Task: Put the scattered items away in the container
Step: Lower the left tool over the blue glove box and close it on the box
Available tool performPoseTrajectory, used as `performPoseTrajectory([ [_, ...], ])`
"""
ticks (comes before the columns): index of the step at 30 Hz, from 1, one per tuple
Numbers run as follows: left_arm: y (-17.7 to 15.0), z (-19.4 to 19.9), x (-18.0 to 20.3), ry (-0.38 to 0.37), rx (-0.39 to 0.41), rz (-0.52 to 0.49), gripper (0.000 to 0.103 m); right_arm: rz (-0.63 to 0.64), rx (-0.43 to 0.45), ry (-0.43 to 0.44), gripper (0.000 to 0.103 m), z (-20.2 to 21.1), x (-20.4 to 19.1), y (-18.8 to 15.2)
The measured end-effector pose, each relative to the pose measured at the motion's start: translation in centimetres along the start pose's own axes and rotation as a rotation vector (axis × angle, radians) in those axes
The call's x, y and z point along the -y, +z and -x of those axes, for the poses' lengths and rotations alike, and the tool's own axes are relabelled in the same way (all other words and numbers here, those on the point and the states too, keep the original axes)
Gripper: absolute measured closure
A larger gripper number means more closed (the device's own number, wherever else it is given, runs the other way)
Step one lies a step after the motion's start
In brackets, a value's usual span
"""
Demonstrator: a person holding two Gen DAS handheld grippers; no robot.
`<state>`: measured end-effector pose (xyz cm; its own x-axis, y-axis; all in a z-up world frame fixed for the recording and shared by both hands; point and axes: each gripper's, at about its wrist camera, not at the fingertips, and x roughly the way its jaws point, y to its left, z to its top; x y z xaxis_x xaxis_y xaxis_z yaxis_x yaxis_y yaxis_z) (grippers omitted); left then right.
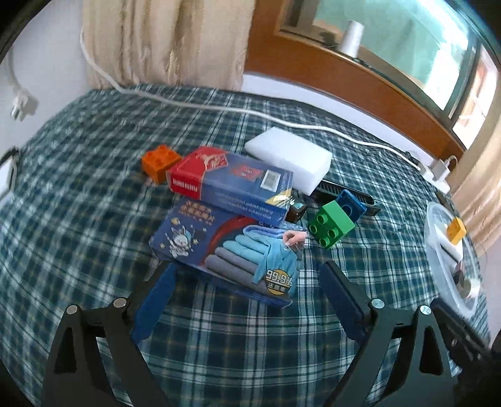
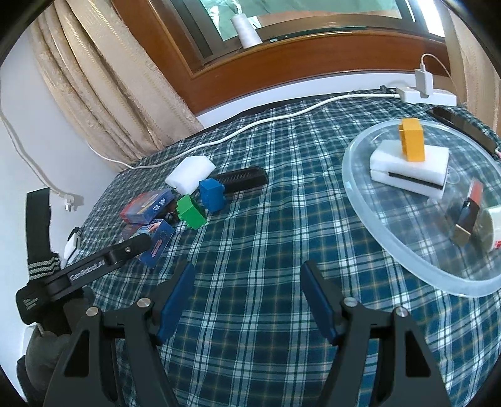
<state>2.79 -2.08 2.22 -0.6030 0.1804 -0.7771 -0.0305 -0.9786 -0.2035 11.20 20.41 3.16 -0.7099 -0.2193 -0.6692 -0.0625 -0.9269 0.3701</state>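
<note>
- Container: a clear round basin with a pale rim, at the right of the plaid-covered table. It holds a white sponge with a yellow block standing on it, plus a roll of tape and a small dark item that cannot be identified.
- Scattered items, left of centre: a flat blue cloth package lies nearest the left gripper, with a red-and-blue carton resting across its far edge.
- An orange block sits just beside the carton's red end; a second white sponge lies behind the carton.
- A green block touches a blue block, both right of the carton; a black slatted bar lies behind them, next to the sponge.
- Left gripper: jaws spread wide, holding nothing, tips either side of the cloth package's near edge.
- Right gripper: jaws apart and empty, over bare cloth between the pile and the basin.
- Surroundings: a white cable crosses the far table to a power strip; a dark phone lies behind the basin; curtains and a wooden window sill with a white spool stand beyond.
</note>
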Motion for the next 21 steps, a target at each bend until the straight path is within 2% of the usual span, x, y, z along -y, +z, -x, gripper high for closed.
performPoseTrajectory([
  [7, 0.7, -1.1, -0.2, 0.053, -0.024, 0.13, 0.008, 0.002, 0.007, 0.017, 0.029, 0.3, 0.1, 0.2],
  [11, 1.1, -1.4, -0.1, 0.078, -0.006, 0.195, 0.001, -0.006, 0.003, 0.035, 0.029, 0.2, 0.3, 0.1],
  [15, 1.5, -1.8, -0.3, 0.096, 0.009, 0.265, 0.0, -0.01, -0.002, 0.056, 0.029, 0.0, 0.5, 0.0],
  [18, 1.8, -2.2, -0.2, 0.127, 0.009, 0.282, 0.0, -0.011, -0.007, 0.074, 0.029, -0.1, 0.7, -0.1],
  [21, 2.2, -2.8, 0.4, 0.164, 0.0, 0.244, 0.0, -0.015, -0.01, 0.086, 0.029, -0.1, 0.9, -0.1],
])
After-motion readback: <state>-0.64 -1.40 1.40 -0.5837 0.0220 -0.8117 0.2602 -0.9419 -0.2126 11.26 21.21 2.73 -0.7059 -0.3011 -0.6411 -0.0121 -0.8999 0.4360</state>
